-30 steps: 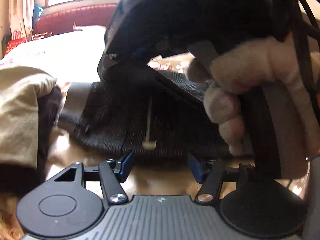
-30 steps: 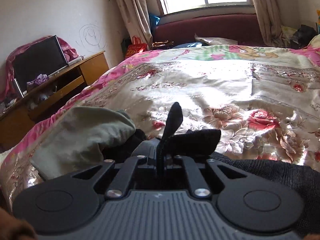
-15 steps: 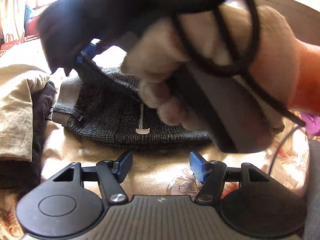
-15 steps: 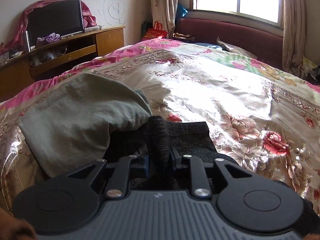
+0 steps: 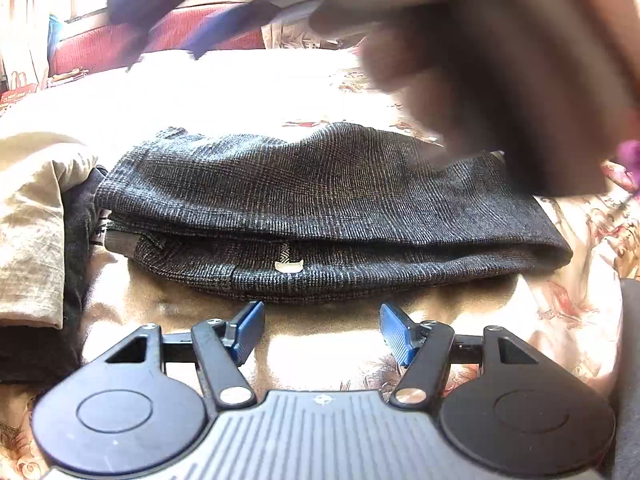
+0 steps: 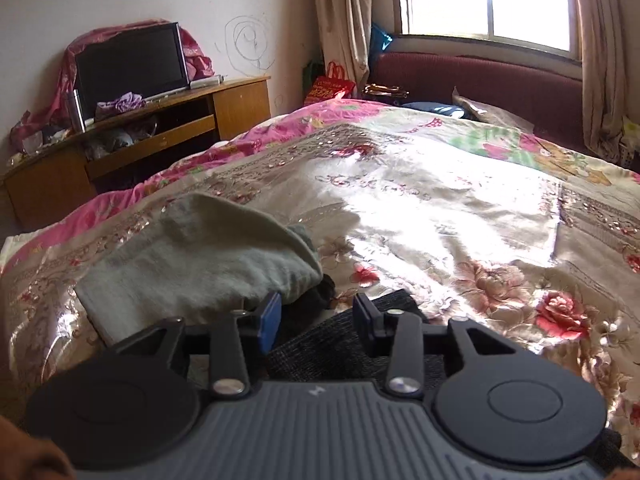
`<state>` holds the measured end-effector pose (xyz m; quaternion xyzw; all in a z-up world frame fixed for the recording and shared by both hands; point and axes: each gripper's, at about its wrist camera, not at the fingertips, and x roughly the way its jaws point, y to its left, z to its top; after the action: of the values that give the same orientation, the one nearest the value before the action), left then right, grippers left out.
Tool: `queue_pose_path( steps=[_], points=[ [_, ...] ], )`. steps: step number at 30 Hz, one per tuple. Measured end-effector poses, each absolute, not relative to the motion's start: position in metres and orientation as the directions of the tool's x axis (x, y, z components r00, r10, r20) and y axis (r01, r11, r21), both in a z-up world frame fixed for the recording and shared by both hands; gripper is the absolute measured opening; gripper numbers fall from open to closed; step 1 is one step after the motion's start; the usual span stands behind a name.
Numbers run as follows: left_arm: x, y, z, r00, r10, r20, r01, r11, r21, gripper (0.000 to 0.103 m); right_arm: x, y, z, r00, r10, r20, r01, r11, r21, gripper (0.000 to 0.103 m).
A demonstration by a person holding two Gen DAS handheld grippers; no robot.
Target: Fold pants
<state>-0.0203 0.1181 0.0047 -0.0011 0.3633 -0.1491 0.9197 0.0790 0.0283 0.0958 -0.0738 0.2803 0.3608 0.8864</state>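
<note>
Dark checked pants (image 5: pixel 320 208) lie folded in a flat bundle on the floral bedspread (image 5: pixel 320 344), with a small white tag on the near layer. My left gripper (image 5: pixel 322 330) hovers just in front of the bundle, open, nothing between its blue pads. Above the pants on the right, a blurred hand (image 5: pixel 500 60) carries the other gripper. In the right wrist view my right gripper (image 6: pixel 316 318) hangs over the edge of the pants (image 6: pixel 360 356). Its jaws are opening and the pads press on nothing.
A beige garment (image 5: pixel 32 220) lies folded on dark clothing left of the pants; it shows as a pale green-grey pile (image 6: pixel 200 264) in the right wrist view. A wooden TV stand (image 6: pixel 140 140), a maroon headboard (image 6: pixel 480 80) and a curtained window stand beyond the bed.
My right gripper let go of the dark fabric it pinched, and its jaws spread as it rose. The pants now lie folded over, and the hand has lifted away to the upper right.
</note>
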Motion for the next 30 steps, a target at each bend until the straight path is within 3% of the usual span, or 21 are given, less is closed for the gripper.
queue_pose_path(
  steps=[3, 7, 12, 15, 19, 23, 25, 28, 30],
  points=[
    [-0.025, 0.116, 0.009, 0.717, -0.275, -0.640, 0.275, 0.956, -0.104, 0.076, 0.078, -0.037, 0.110, 0.665, 0.512, -0.543, -0.583, 0.811, 0.052, 0.045],
    [-0.029, 0.104, 0.017, 0.758, -0.255, -0.600, 0.276, 0.959, -0.059, 0.076, 0.070, -0.155, 0.090, 0.767, 0.263, -0.585, -0.319, 0.948, 0.008, 0.052],
    [-0.027, 0.082, 0.042, 0.797, -0.284, -0.534, 0.300, 0.952, -0.059, 0.077, 0.056, -0.281, 0.040, 0.738, 0.120, -0.664, -0.001, 0.984, 0.176, 0.054],
    [-0.011, 0.062, 0.050, 0.786, -0.285, -0.549, 0.333, 0.943, -0.012, 0.080, 0.056, -0.322, 0.008, 0.697, 0.229, -0.679, 0.068, 0.922, 0.380, 0.054],
    [0.016, 0.038, 0.051, 0.763, -0.268, -0.588, 0.363, 0.931, 0.047, 0.080, 0.065, -0.333, -0.027, 0.630, 0.487, -0.605, 0.045, 0.755, 0.654, 0.054],
    [0.030, 0.029, 0.050, 0.748, -0.273, -0.605, 0.375, 0.926, 0.045, 0.080, 0.063, -0.348, -0.038, 0.605, 0.613, -0.508, 0.002, 0.637, 0.771, 0.053],
    [0.036, 0.027, 0.047, 0.743, -0.256, -0.618, 0.371, 0.927, 0.061, 0.080, 0.065, -0.360, -0.045, 0.595, 0.683, -0.424, 0.004, 0.525, 0.851, 0.045],
    [0.042, 0.028, 0.043, 0.732, -0.246, -0.635, 0.364, 0.930, 0.059, 0.080, 0.069, -0.361, -0.037, 0.590, 0.733, -0.339, -0.088, 0.475, 0.875, 0.044],
    [0.049, 0.028, 0.040, 0.727, -0.237, -0.644, 0.357, 0.932, 0.060, 0.080, 0.077, -0.356, -0.039, 0.585, 0.739, -0.334, -0.108, 0.479, 0.871, 0.044]
  ],
)
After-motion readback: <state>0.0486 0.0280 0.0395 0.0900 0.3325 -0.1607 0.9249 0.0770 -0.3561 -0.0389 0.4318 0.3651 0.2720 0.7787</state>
